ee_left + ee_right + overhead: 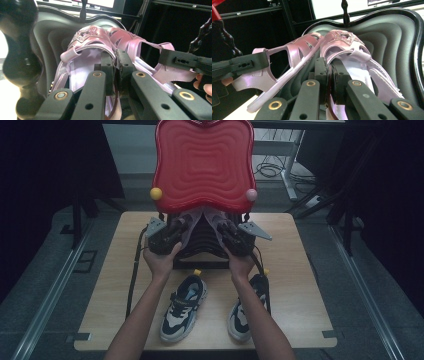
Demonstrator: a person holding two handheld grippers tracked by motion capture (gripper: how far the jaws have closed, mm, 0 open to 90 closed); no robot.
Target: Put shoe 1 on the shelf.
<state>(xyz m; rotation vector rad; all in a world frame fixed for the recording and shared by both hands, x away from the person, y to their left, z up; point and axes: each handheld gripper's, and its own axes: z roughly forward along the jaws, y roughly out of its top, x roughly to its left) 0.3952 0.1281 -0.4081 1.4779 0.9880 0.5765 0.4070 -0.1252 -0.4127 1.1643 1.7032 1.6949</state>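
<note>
Two pink sandals are held over the black tray of an open case, under its raised red lid. Each is pinched at its inner edge: one by the left gripper, the other by the right gripper, both sets of jaws closed narrow on the strap edge. The pair appears to be either on its way into the case or just lifted from it; which cannot be told. Two sneakers lie on the table in front of the case, still unhandled.
</note>
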